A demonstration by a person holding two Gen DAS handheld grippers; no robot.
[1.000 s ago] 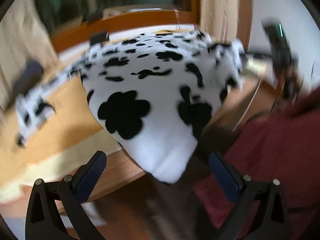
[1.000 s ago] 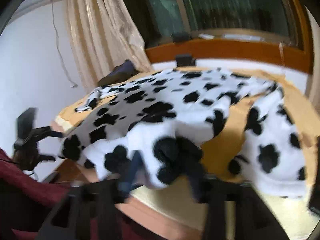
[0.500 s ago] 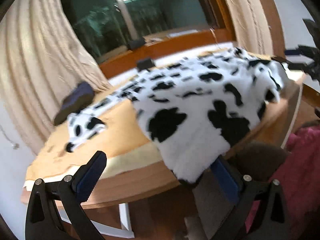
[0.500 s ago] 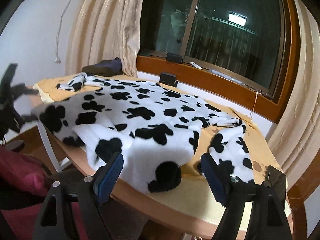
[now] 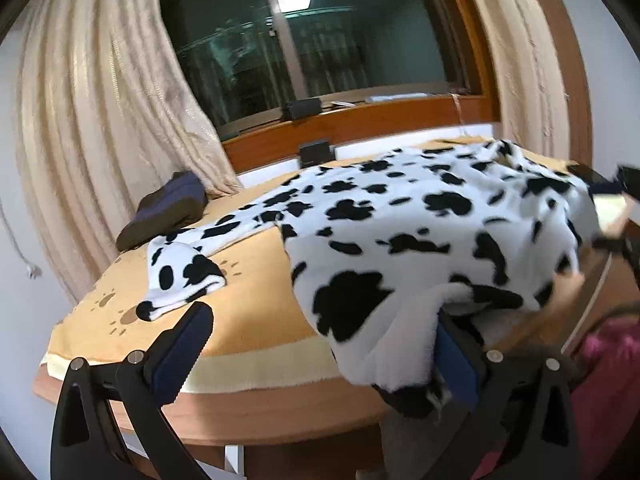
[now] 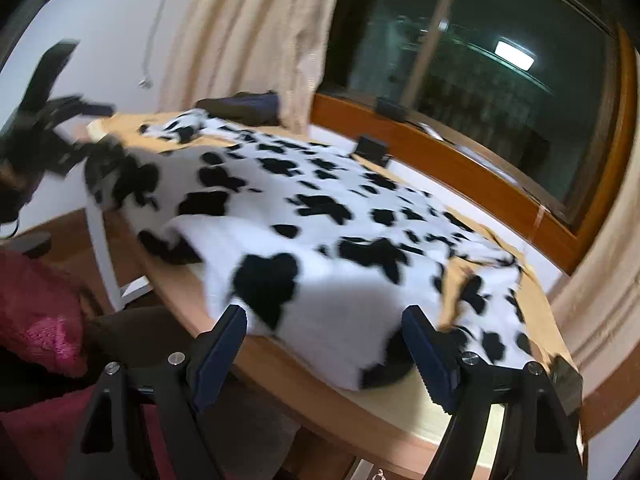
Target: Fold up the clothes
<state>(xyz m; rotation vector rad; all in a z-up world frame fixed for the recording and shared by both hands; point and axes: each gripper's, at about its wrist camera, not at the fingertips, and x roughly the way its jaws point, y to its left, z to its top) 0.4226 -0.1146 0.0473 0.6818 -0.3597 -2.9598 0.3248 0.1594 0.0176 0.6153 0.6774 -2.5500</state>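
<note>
A white fleece garment with black cow patches (image 5: 400, 224) lies spread on an orange blanket (image 5: 248, 304) over a wooden table. One sleeve (image 5: 180, 276) rests on the blanket at the left. A hem corner hangs over the table's front edge, against the inner side of my left gripper's (image 5: 320, 360) right finger; the jaws stand wide and open, gripping nothing. In the right wrist view the garment (image 6: 320, 216) has its near hem lying just beyond my right gripper (image 6: 324, 356), which is open, with the pads clear of the cloth. The other sleeve (image 6: 492, 312) lies at the right.
A dark folded item (image 5: 168, 212) sits by the curtain, and a small black box (image 5: 316, 152) stands at the table's back. A dark window with a wooden sill runs behind. Maroon cloth (image 6: 36, 320) on a person is close to the table's front edge (image 5: 280, 408).
My right gripper's jaws have come apart from the hem they were on and it has slid sideways along the table edge. The left gripper has risen and rolled, and now faces the window.
</note>
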